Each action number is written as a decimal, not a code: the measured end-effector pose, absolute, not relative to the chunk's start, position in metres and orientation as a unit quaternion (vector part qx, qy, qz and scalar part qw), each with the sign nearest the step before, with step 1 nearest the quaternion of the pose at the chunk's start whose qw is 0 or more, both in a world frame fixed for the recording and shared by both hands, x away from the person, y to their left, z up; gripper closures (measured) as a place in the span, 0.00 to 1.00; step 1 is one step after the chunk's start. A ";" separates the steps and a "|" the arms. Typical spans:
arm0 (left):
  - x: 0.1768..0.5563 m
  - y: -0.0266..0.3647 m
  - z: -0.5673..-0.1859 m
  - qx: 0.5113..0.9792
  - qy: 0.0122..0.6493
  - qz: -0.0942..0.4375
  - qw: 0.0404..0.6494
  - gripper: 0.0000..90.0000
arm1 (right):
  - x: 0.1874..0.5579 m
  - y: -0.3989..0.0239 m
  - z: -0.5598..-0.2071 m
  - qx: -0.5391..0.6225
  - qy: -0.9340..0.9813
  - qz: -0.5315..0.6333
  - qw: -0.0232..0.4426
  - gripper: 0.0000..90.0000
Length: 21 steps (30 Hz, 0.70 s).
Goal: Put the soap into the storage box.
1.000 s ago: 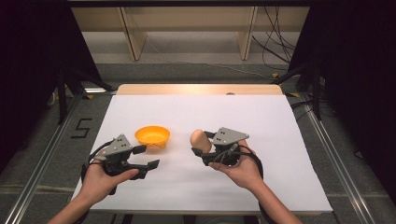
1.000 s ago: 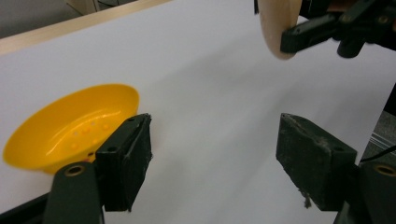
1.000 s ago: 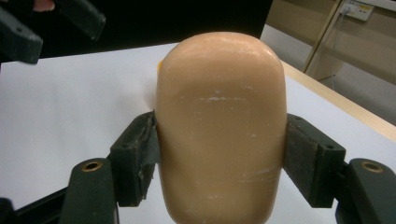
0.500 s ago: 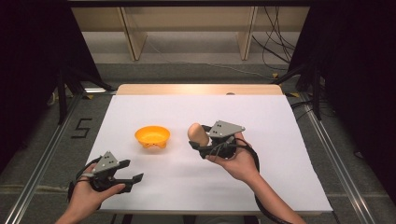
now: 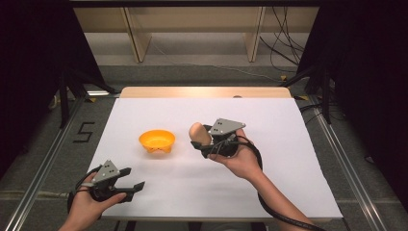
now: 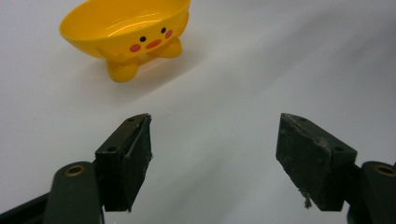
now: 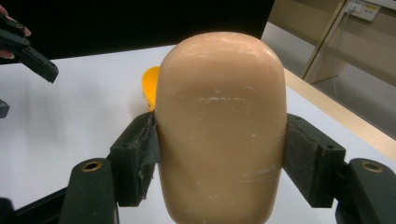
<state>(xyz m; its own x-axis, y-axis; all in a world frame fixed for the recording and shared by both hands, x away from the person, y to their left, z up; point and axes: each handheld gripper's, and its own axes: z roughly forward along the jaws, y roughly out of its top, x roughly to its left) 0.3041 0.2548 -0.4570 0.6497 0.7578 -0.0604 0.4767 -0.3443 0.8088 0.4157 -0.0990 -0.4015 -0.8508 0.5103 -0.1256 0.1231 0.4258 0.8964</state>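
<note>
A smooth tan loaf-shaped object (image 5: pixel 196 131) (image 7: pixel 219 116) stands upright between the jaws of my right gripper (image 5: pixel 198 140) (image 7: pixel 219 161), which is shut on its sides and holds it a little above the white table. Just left of it sits an orange bowl (image 5: pixel 157 141) (image 6: pixel 126 28) (image 7: pixel 149 84) with a small duck face and feet. My left gripper (image 5: pixel 134 178) (image 6: pixel 215 158) rests near the table's front left corner, open, nothing between its pads, pointing toward the bowl.
The white tabletop (image 5: pixel 288 159) ends in a wooden strip (image 5: pixel 207 92) at the far edge. Metal rails run along both sides. Shelf legs and cables lie on the floor beyond. A black cable trails from the right gripper along the forearm.
My left gripper has dropped back toward the front left corner of the table. My right gripper has carried the tan object slightly leftward and farther away, closer to the bowl.
</note>
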 end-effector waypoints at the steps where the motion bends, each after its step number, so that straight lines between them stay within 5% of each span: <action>1: 0.304 0.255 -0.457 0.803 0.384 0.165 0.424 0.29 | 0.417 -0.098 -0.401 0.191 0.824 0.498 0.192 0.37; 21: 0.303 0.258 -0.460 0.811 0.381 0.168 0.411 0.29 | 0.447 -0.082 -0.398 0.193 0.866 0.436 0.154 0.37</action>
<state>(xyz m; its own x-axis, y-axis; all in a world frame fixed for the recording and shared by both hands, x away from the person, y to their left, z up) 0.3029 0.2578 -0.4597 0.6534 0.7560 -0.0399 0.4796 -0.3726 0.7944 0.4465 -0.0816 -0.3980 -0.8782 0.4683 -0.0973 0.2007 0.5455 0.8137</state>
